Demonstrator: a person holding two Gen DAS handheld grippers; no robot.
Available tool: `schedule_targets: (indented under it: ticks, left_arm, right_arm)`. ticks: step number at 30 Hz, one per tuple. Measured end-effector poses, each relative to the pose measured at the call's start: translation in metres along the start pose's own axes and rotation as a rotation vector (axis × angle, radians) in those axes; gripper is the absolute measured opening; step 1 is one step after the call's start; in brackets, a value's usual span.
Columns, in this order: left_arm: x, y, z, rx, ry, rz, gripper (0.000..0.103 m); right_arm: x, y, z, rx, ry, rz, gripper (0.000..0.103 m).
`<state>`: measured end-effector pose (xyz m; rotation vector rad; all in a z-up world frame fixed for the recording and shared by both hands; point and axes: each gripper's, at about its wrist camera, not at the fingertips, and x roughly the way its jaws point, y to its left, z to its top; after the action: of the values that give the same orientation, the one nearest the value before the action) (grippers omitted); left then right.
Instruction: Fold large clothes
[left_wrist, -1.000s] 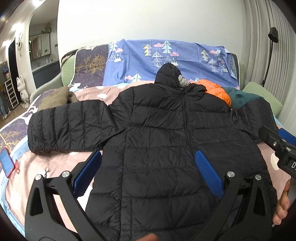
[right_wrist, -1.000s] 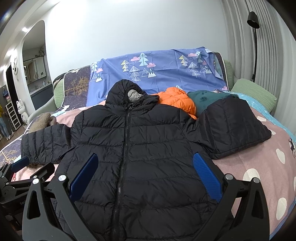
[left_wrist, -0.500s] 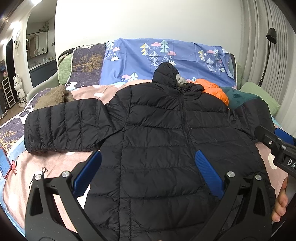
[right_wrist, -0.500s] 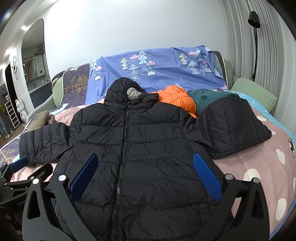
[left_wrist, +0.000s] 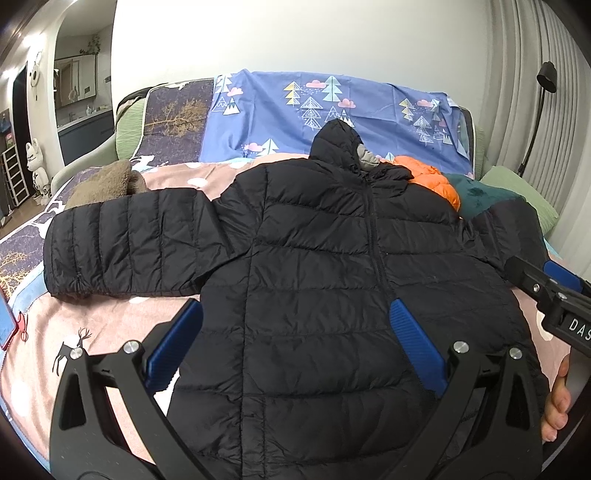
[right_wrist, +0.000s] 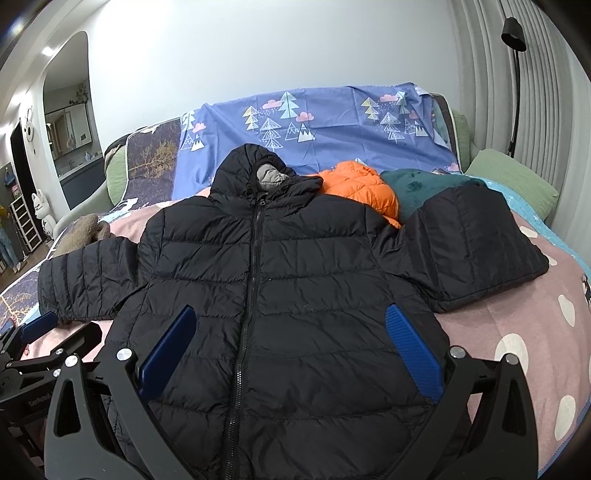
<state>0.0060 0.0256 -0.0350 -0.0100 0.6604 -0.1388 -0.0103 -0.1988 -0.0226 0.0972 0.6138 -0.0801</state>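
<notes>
A black hooded puffer jacket (left_wrist: 332, 280) (right_wrist: 295, 288) lies flat and zipped on the bed, front up, both sleeves spread outwards. My left gripper (left_wrist: 295, 325) hovers open over its lower left half, nothing between the blue pads. My right gripper (right_wrist: 291, 328) hangs open above the lower front, astride the zip. The left sleeve (left_wrist: 125, 240) stretches out to the left, and the right sleeve (right_wrist: 476, 251) rests towards the right edge. Each gripper shows at the edge of the other's view: the right gripper (left_wrist: 550, 291) and the left gripper (right_wrist: 44, 332).
An orange jacket (right_wrist: 358, 188) and a dark green garment (right_wrist: 417, 184) lie behind the hood. A brown fuzzy item (left_wrist: 107, 181) sits far left. The pink blanket (right_wrist: 517, 332) covers the bed; a blue tree-print sheet (right_wrist: 332, 125) drapes the headboard. A floor lamp (right_wrist: 515, 74) stands right. A phone (left_wrist: 7, 321) lies at the left edge.
Both views have shifted slightly: the left gripper has swung a little left, so the left sleeve sits more central. The jacket has not moved and both grippers stay open.
</notes>
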Motion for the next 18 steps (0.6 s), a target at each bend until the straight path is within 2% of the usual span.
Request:
schedule_targets:
  ticks: [8,9,11,13,15,18]
  left_arm:
    - [0.009,0.009,0.002,-0.005,0.005,-0.009,0.099]
    - [0.01,0.011,0.002,-0.007,0.005,-0.013,0.094]
    - [0.016,0.022,0.003,-0.026,0.017,-0.042,0.077]
    - [0.024,0.046,0.003,-0.087,0.038,-0.079,0.073]
    - [0.03,0.076,-0.001,-0.155,0.036,-0.087,0.073]
    - [0.043,0.139,-0.016,-0.252,0.038,0.011,0.077]
  right_arm:
    - [0.011,0.005,-0.001,-0.011,0.025,-0.001,0.102]
    - [0.012,0.005,-0.001,-0.013,0.027,-0.003,0.102]
    - [0.014,0.006,0.0,-0.016,0.029,-0.009,0.102]
    - [0.017,0.005,0.0,-0.018,0.032,-0.018,0.102]
    - [0.021,0.004,-0.001,-0.02,0.043,-0.025,0.102]
    - [0.03,0.002,-0.003,-0.026,0.07,-0.045,0.102]
